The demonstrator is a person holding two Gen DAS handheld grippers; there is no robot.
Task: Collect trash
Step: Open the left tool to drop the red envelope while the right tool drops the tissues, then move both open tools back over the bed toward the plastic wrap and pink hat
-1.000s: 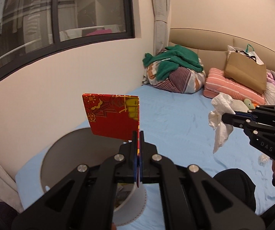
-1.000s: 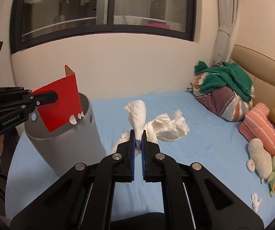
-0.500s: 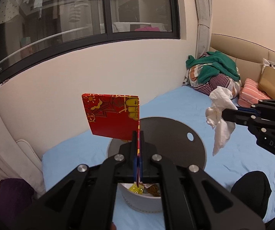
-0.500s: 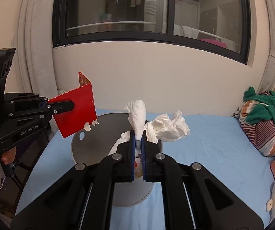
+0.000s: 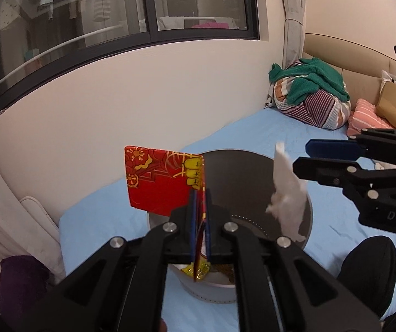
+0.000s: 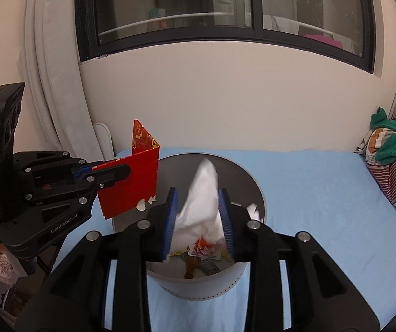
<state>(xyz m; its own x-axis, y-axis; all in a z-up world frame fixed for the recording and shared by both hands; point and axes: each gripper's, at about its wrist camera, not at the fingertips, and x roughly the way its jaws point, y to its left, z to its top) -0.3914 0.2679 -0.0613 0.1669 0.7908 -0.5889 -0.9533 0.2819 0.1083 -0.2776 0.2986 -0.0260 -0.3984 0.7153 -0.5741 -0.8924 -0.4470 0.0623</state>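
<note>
Over the blue bed, your two grippers meet above the round grey bin, whose open mouth sits directly beneath both sets of fingers. The red envelope stands on edge, its long side running away to your left, and hangs over the bin's near rim. The white tissue is nearer the centre, straight above the wrappers inside. Your right gripper is opening; the tissue sits loose between the spreading pads, apparently dropping. Your left gripper is just starting to open, with the envelope's lower corner still between its nearly closed pads.
</note>
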